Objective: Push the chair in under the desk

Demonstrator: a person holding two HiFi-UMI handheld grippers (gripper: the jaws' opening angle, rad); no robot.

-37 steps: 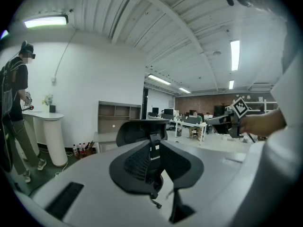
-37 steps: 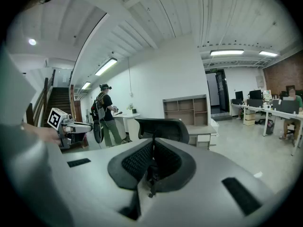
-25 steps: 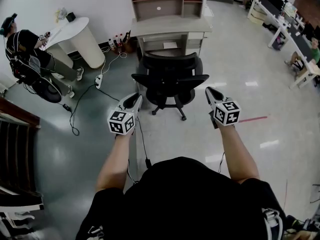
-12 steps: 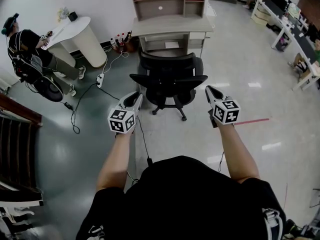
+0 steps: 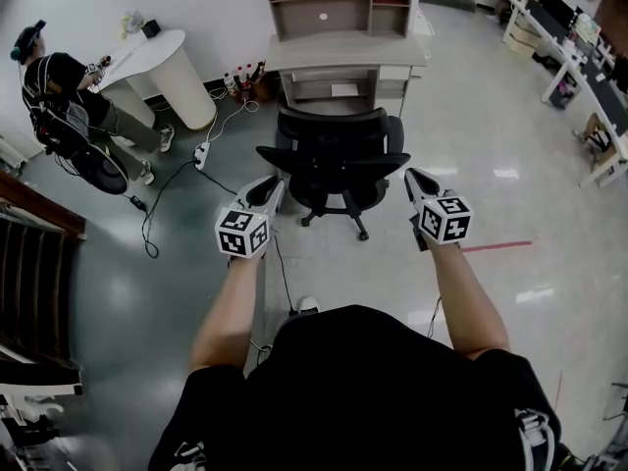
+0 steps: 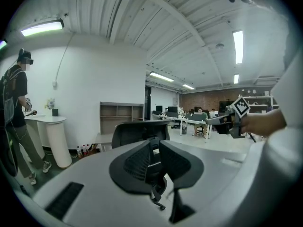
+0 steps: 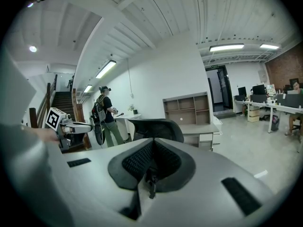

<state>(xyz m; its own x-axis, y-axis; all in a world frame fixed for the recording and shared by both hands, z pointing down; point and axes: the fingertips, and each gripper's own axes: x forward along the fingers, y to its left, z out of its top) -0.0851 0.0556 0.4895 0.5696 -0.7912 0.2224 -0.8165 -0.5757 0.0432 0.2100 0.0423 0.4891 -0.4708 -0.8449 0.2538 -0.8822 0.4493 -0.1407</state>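
Observation:
A black mesh office chair stands on the floor with its seat facing the grey desk, which has a shelf hutch on top. The chair back faces me, a little way out from the desk. My left gripper hovers by the chair's left side and is shut with nothing in it. At the chair's right side my right gripper is likewise shut and holds nothing. Neither touches the chair. The chair back rises behind the left jaws, and the chair back also shows beyond the right jaws.
A person stands at far left beside a white rounded counter. A power strip and cables trail over the floor left of the chair. Bottles stand by the desk. Stairs are at left, other desks at far right.
Both grippers stay shut and hold about the same spots. The head view has drifted slightly, and a pale shoe tip now shows near the cable below the grippers.

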